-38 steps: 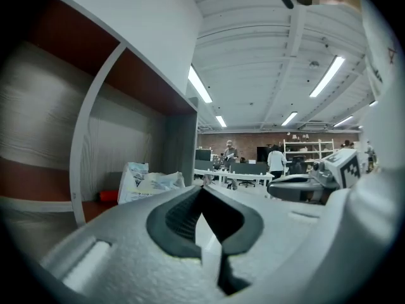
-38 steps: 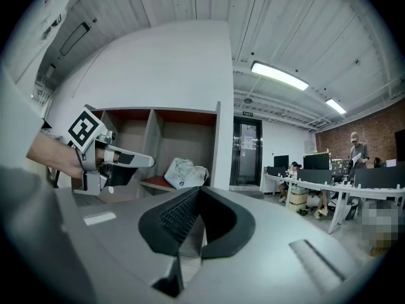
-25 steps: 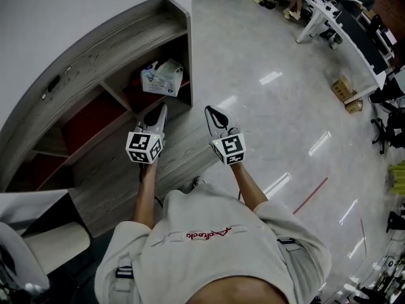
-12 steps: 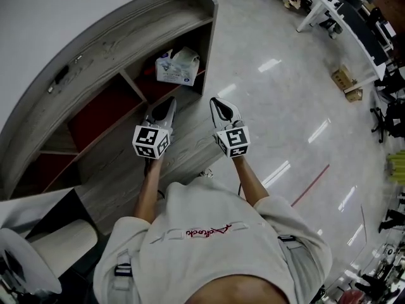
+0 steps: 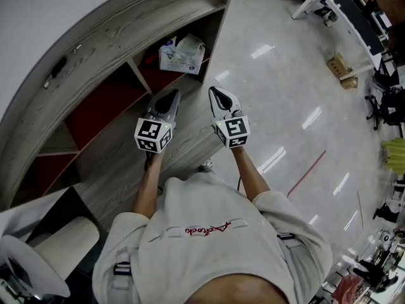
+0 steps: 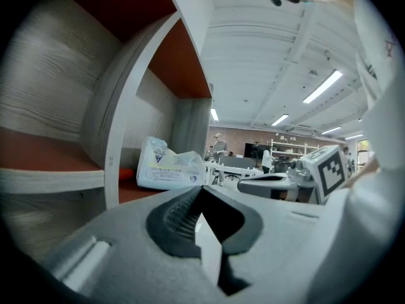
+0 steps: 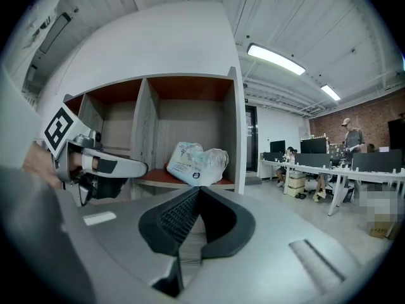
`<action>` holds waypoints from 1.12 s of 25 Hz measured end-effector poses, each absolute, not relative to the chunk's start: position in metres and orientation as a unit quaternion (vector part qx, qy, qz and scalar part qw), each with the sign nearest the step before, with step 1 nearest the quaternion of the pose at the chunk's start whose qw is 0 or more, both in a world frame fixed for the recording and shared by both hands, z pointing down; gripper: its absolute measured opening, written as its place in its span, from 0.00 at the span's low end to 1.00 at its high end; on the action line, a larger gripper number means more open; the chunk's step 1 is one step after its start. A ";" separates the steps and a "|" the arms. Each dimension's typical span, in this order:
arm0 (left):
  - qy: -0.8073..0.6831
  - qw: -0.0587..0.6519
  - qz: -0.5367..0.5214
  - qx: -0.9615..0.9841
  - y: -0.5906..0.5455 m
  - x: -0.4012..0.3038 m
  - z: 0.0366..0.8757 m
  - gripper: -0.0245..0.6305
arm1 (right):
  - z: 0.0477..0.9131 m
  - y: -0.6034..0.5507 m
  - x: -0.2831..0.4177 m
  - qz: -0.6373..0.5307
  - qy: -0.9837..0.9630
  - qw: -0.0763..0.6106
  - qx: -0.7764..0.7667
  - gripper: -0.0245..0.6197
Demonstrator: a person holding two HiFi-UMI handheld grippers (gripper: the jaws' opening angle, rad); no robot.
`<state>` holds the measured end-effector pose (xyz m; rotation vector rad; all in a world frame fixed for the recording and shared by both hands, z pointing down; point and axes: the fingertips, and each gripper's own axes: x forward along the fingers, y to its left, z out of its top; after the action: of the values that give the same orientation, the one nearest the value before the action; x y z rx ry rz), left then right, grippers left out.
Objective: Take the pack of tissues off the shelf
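Pack of tissues (image 5: 182, 54) sitting at the shelf (image 5: 114, 37)'s open end
Left gripper (image 5: 170, 96) and right gripper (image 5: 218, 92) are hovering short of it, fingers closed, empty.

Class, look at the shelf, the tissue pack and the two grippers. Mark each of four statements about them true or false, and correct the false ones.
1. The pack of tissues lies inside a compartment of the shelf. True.
2. The right gripper is holding the pack. False: its jaws are together on nothing, and the pack lies ahead of it, untouched.
3. The left gripper has its jaws together with nothing between them. True.
4. The pack sits on the floor beside the shelf. False: it rests on the red board of the shelf's end compartment.
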<state>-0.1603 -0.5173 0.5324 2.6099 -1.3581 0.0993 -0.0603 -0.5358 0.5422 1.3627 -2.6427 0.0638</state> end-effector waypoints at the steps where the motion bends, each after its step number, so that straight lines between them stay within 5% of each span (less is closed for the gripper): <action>1: -0.458 0.100 0.034 0.882 -0.517 -0.160 0.533 0.04 | 0.542 -0.537 -0.062 0.021 -0.886 0.083 0.456 0.05; 11: -0.468 0.105 0.037 0.877 -0.509 -0.167 0.539 0.04 | 0.532 -0.561 -0.078 0.022 -0.892 0.063 0.448 0.07; 13: -0.468 0.105 0.038 0.877 -0.509 -0.167 0.539 0.04 | 0.531 -0.568 -0.085 0.032 -0.896 0.062 0.439 0.27; 19: -0.465 0.107 0.040 0.878 -0.505 -0.164 0.542 0.04 | 0.535 -0.596 -0.099 0.048 -0.900 0.066 0.429 0.47; 28: -0.475 0.110 0.041 0.872 -0.506 -0.175 0.544 0.04 | 0.530 -0.623 -0.114 0.050 -0.899 0.064 0.431 0.46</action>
<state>-0.1745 -0.5057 0.5444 2.5631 -1.3955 0.1205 -0.1139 -0.6226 0.5299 1.3007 -2.7148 0.1504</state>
